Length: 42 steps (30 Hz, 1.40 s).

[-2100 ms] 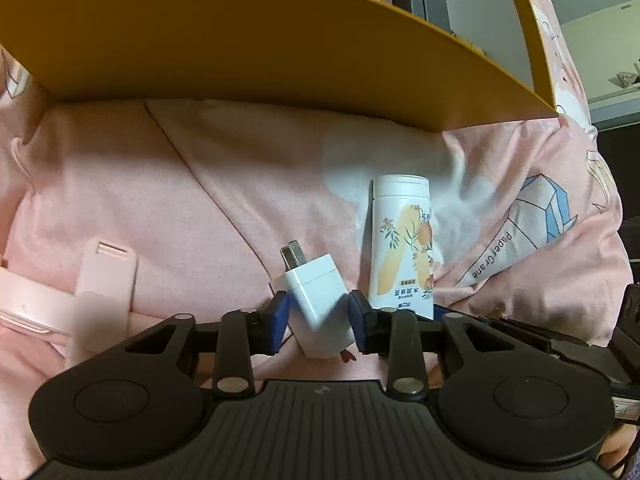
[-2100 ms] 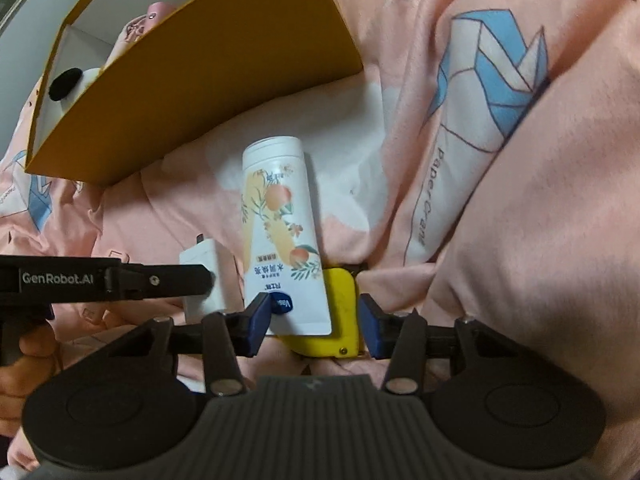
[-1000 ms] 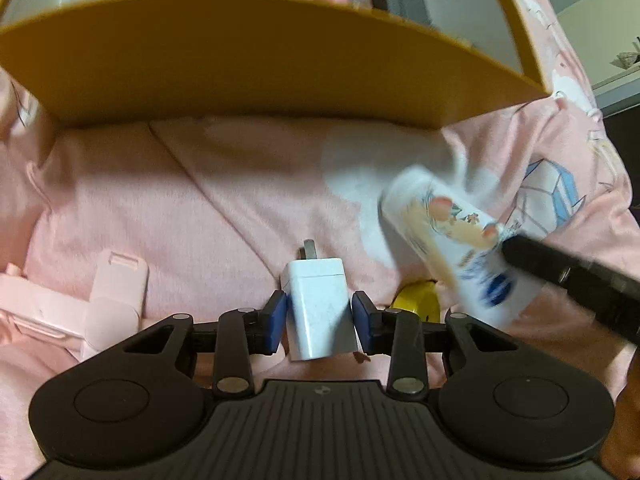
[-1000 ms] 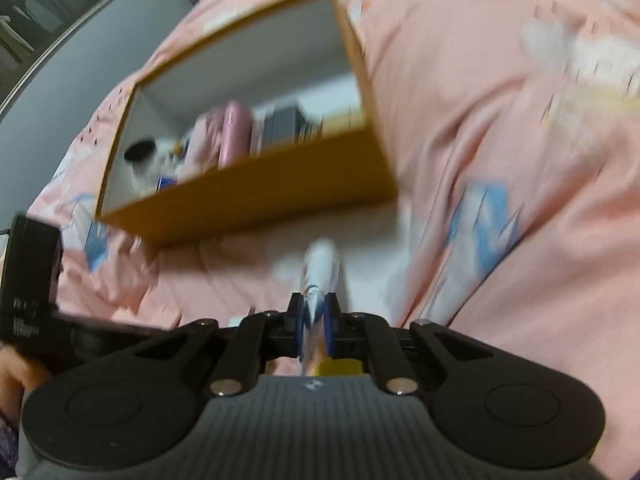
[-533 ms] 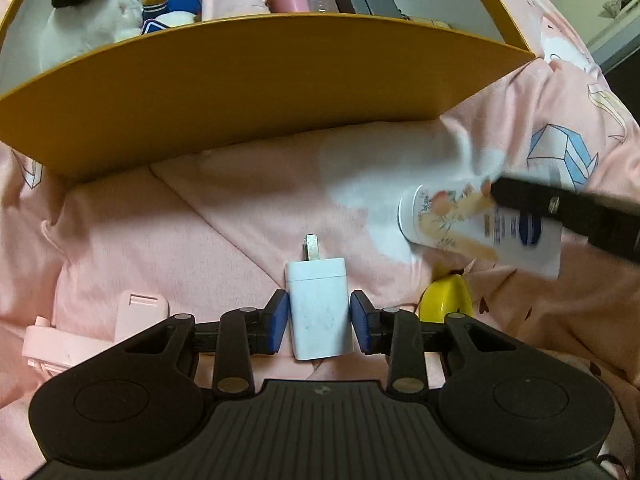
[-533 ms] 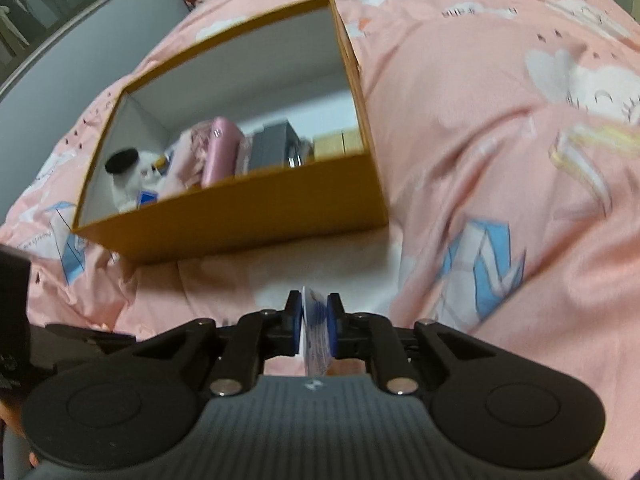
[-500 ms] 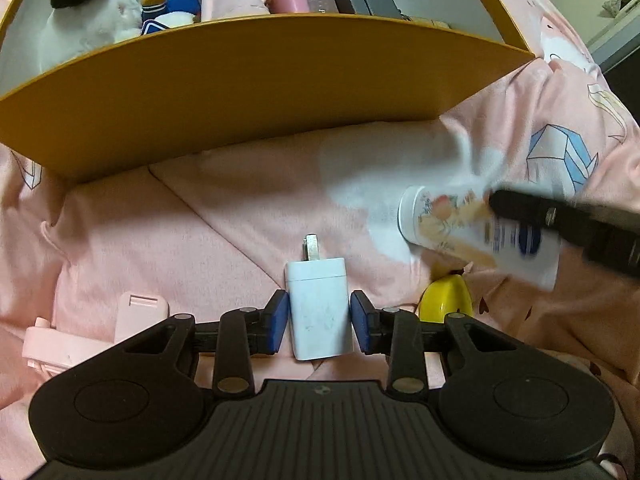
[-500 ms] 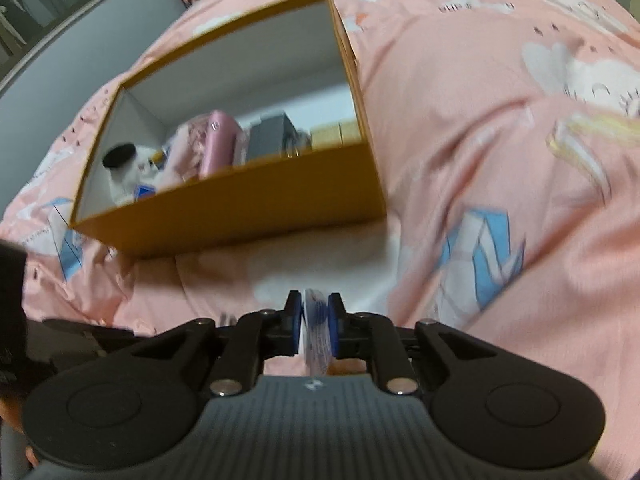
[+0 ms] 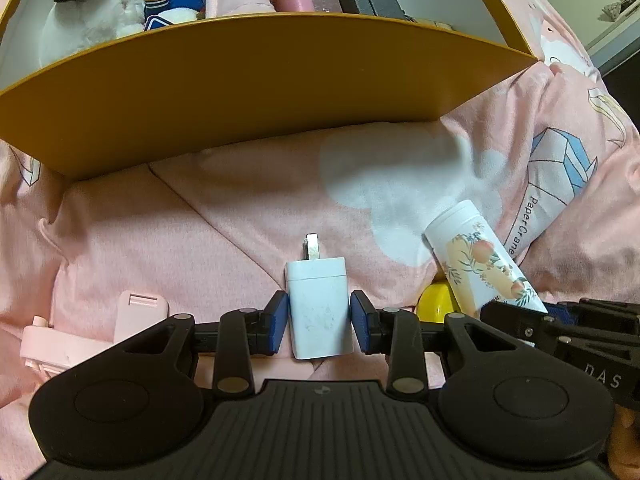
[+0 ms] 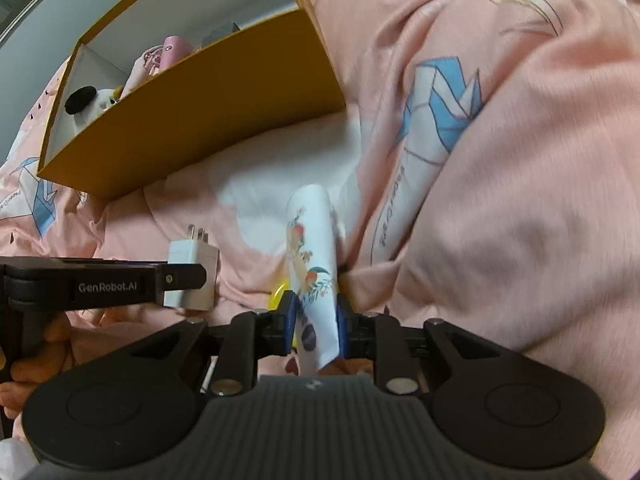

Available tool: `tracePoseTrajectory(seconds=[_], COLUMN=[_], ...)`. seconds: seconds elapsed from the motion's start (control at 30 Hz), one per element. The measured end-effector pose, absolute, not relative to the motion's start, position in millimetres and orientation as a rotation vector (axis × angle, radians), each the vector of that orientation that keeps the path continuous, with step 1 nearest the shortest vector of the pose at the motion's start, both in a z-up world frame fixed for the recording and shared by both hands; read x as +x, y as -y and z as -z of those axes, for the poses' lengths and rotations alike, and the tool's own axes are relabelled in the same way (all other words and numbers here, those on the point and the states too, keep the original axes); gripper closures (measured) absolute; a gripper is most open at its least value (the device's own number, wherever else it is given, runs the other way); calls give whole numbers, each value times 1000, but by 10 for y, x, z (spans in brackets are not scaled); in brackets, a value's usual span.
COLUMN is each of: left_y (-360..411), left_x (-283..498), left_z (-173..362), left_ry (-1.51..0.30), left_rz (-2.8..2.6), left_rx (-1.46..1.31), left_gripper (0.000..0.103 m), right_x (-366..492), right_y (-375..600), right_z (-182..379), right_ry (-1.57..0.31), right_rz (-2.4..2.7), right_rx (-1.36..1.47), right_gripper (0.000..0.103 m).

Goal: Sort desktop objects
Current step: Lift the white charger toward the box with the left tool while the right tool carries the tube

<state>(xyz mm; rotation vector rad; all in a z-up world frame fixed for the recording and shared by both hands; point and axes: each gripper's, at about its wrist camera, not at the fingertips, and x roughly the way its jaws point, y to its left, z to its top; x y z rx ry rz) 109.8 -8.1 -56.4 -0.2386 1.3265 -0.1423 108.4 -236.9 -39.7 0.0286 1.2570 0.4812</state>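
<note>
My left claw clamps the white charger above the pink bedding. My right claw is opening around the lotion tube, which could slide off the yellow thing beneath.

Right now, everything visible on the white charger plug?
White charger plug: glossy plastic block with rounded corners and a seam near the top, two metal prongs pointing toward the yellow box. It lies flat on the pink bedding between the left gripper pads, which sit close along both sides; firm contact can't be confirmed.
</note>
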Motion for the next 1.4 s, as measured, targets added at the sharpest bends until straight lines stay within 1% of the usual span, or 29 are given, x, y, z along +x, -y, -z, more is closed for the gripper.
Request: tracePoseTrajectory(seconds=[0.1,0.23,0.27,0.37,0.5,0.57,0.67,0.8,0.93,1.07,1.13,1.23,1.33,1.37,1.4], left_y=[84,108,117,149,166,140,27,12,-2,-24,81,229,278,206,199], left_x=[1091,1096,1096,1100,1099,1106,1084,1048,1107,1405,1687,1972,2165,2138,2131], left_z=[565,579,577,568,556,557,459,-51,-491,-769,-953,-865,-643,-710,-637], left_ry=[-1325,-1329,-1328,-1327,-1324,-1323,-1330,-1301,-1185,-1109,-1067,-1031,-1045,-1062,-1075], left_rz=[142,140,138,126,125,129,148,269,287,278,285,270,236,222,218], left_rx=[-235,-235,-229,-214,-195,-211,-243,-320,-343,-418,-419,-405,-432,-442,-452], left_gripper=[64,64,64,64,65,65,66,66,66,66,66,66,66,66,66], right_x=[1032,959,961,1061,1276,1325,1423,1620,1640,1723,1864,2010,2128,2171,2219], right_y=[2389,2409,2416,2384,2196,2125,2140,2304,2340,2490,2548,2475,2376,2355,2346], right_z=[383,264,190,-79,-294,-314,-327,-575,-834,-1144,-1346,-1527,-1490,-1459,-1429], right_ry=[-1266,-1242,-1209,-1092,-1009,-985,-997,-1037,-958,-891,-872,-788,-733,-715,-705], right_rz=[-486,-494,-492,-477,-509,-526,-544,-605,-644,-648,-667,-663,-664,-650,-645], right_rx=[41,40,37,4,-61,-82,-60,20,-11,22,54,-2,-27,-35,-33], right_gripper=[80,95,96,97,98,98,99,99,99,99,99,100,100,100,100])
